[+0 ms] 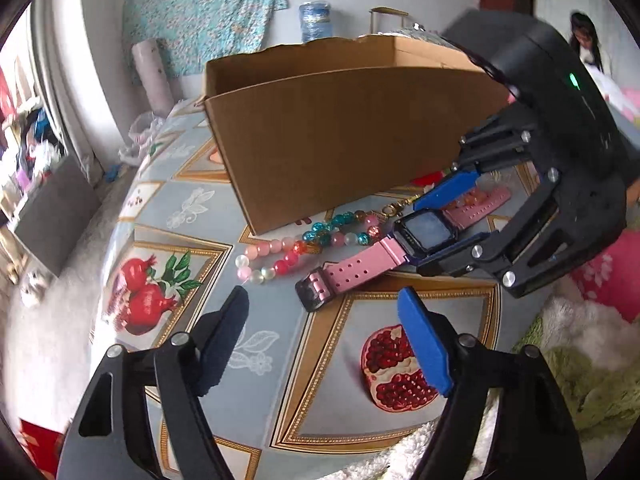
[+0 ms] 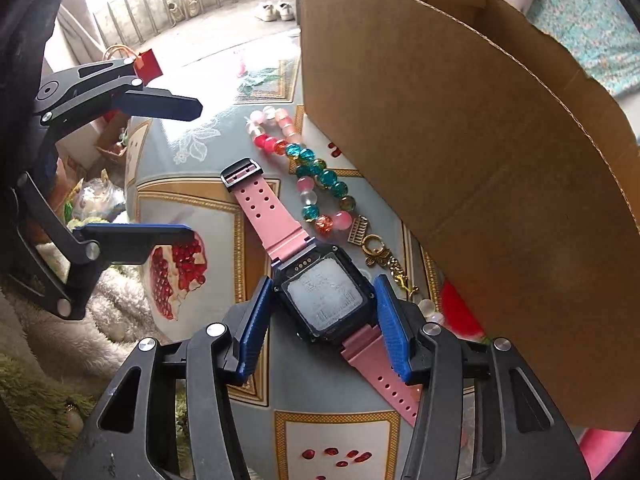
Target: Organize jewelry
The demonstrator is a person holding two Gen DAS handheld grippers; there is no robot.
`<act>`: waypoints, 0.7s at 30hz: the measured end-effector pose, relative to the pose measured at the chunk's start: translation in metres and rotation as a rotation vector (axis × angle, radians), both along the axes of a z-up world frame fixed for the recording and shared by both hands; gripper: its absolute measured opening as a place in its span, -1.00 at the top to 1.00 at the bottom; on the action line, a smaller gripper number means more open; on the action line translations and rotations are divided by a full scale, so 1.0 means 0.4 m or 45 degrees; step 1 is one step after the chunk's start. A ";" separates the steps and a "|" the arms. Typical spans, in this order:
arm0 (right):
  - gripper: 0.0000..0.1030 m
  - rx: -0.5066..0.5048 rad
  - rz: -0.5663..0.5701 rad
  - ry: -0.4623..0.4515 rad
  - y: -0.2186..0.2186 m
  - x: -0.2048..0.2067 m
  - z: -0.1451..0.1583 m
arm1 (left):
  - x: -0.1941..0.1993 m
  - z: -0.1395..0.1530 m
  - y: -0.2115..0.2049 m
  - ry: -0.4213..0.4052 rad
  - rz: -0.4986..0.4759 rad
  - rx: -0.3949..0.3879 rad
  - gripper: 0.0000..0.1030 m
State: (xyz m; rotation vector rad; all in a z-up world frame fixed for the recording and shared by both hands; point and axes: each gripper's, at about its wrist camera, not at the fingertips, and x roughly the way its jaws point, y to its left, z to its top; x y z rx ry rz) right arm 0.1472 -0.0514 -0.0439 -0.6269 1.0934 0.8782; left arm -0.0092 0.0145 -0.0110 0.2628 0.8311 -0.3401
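Pomegranate-print tablecloth (image 2: 192,204) below, right gripper (image 2: 322,312) brackets the pink watch (image 2: 326,300) case, seemingly not clamped; squeeze squarely, avoiding the beaded bracelet (image 2: 316,184); left gripper (image 1: 324,332) waits released.

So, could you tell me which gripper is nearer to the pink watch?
Right. The right gripper straddles the pink watch, one finger either side of its face. The left gripper hovers open, short of the strap's buckle end.
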 end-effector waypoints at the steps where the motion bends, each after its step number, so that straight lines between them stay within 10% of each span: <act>1: 0.07 0.009 0.004 0.024 0.002 0.005 -0.005 | -0.007 -0.001 -0.007 -0.008 -0.016 0.024 -0.41; 14: 0.07 0.204 -0.073 0.533 -0.042 0.080 -0.012 | -0.034 -0.021 -0.076 -0.015 -0.076 0.229 -0.14; 21: 0.07 0.238 -0.059 0.622 -0.060 0.095 -0.008 | -0.049 -0.039 -0.135 -0.106 -0.121 0.328 -0.10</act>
